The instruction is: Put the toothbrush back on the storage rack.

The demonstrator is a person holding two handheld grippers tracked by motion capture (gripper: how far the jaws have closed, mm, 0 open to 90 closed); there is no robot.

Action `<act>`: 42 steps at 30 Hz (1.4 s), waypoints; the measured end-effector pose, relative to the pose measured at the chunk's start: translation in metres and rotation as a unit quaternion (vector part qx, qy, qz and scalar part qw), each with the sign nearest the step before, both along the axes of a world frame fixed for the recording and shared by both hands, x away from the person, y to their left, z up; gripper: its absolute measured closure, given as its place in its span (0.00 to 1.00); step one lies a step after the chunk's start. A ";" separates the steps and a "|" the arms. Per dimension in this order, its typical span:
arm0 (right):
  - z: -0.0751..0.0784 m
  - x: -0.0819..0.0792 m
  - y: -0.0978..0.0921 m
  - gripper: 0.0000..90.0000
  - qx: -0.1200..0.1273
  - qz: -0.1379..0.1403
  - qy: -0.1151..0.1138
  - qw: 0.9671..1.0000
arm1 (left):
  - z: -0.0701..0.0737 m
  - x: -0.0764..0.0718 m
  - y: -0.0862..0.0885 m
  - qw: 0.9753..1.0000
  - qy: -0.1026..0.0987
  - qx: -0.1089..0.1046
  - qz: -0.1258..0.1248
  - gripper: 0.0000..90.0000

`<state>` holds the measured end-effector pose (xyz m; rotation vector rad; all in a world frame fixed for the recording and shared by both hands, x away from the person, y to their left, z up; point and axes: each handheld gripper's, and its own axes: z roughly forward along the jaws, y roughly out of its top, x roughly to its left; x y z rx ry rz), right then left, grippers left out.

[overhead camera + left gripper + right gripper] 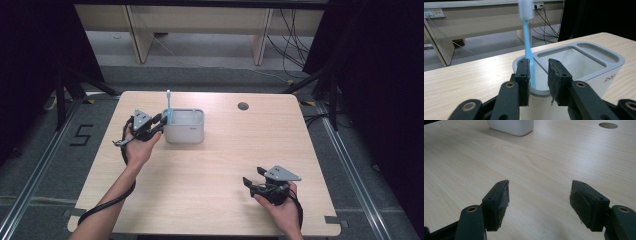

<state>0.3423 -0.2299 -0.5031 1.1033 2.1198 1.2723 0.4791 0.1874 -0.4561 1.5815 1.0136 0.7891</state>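
My left tongs (537, 75) stand slightly parted around the blue toothbrush (527, 42), touching only one side, not clamped; it stands upright in the white holder's (584, 62) round end slot. My right tongs (539, 205) gape wide over the bare tabletop (544, 157), well apart.

Both forearms are bare, with no sleeve in sight in the high view. The left gripper (159, 121) is black, with a grey three-cornered plate on top and a black cable looping from it toward 7 o'clock along the forearm. The right gripper (251, 177) is built the same: black body, grey plate, black cable curving off toward 5 o'clock. In the gripper views the fingers (524, 75) are flat black blocks faced with dark, frayed pads, each bearing small screws, hinged on black links with brass-coloured rivets; the right fingers (497, 200) match.
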 end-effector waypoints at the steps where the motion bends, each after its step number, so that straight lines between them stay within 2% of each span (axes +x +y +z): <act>1: 0.001 0.000 -0.001 0.36 -0.003 0.001 0.003 1.000 | 0.000 -0.001 0.000 1.000 -0.001 -0.002 0.001 0.74; 6: 0.000 0.000 0.000 0.36 0.000 0.000 0.000 1.000 | 0.002 -0.008 0.003 1.000 -0.002 -0.011 0.002 0.68; 7: -0.001 -0.001 0.002 0.36 0.015 -0.001 0.011 1.000 | 0.003 -0.010 0.004 1.000 -0.003 -0.012 0.001 0.67; 8: 0.000 0.000 0.001 0.36 0.006 0.005 0.006 1.000 | 0.004 -0.011 0.005 1.000 -0.003 -0.012 0.001 0.65; 11: 0.000 -0.001 0.001 0.36 0.001 0.003 0.010 1.000 | 0.007 -0.016 0.006 1.000 -0.002 -0.015 -0.003 0.62; 15: 0.000 0.000 0.001 0.36 0.003 0.002 0.003 1.000 | 0.009 -0.023 0.006 1.000 0.001 -0.019 -0.011 0.57; 16: -0.001 -0.001 0.002 0.36 0.014 -0.002 0.006 1.000 | 0.009 -0.024 0.006 1.000 0.001 -0.020 -0.013 0.56; 17: 0.000 -0.002 0.001 0.36 0.006 -0.004 0.010 1.000 | 0.009 -0.027 0.006 1.000 0.001 -0.021 -0.014 0.56; 18: 0.000 0.000 0.000 0.36 0.001 -0.001 0.000 1.000 | 0.010 -0.028 0.006 1.000 0.001 -0.022 -0.016 0.56; 20: 0.000 0.000 0.000 0.36 0.001 0.000 0.000 1.000 | 0.010 -0.033 0.007 1.000 0.004 -0.023 -0.018 0.56; 21: -0.001 0.000 0.001 0.36 0.011 0.003 0.004 1.000 | 0.010 -0.035 0.007 1.000 0.005 -0.021 -0.021 0.55; 22: -0.001 0.000 0.000 0.36 0.001 -0.001 0.001 1.000 | 0.010 -0.037 0.007 0.999 0.006 -0.023 -0.021 0.55; 27: 0.000 0.000 0.000 0.36 0.001 -0.002 0.000 1.000 | 0.009 -0.048 0.008 0.999 0.010 -0.023 -0.024 0.54; 28: 0.000 -0.001 0.000 0.36 -0.001 0.001 0.005 1.000 | 0.009 -0.050 0.009 0.999 0.013 -0.022 -0.024 0.54; 42: 0.000 -0.002 0.000 0.36 0.008 0.003 0.019 1.000 | 0.005 -0.075 0.013 1.000 0.012 -0.014 -0.025 0.53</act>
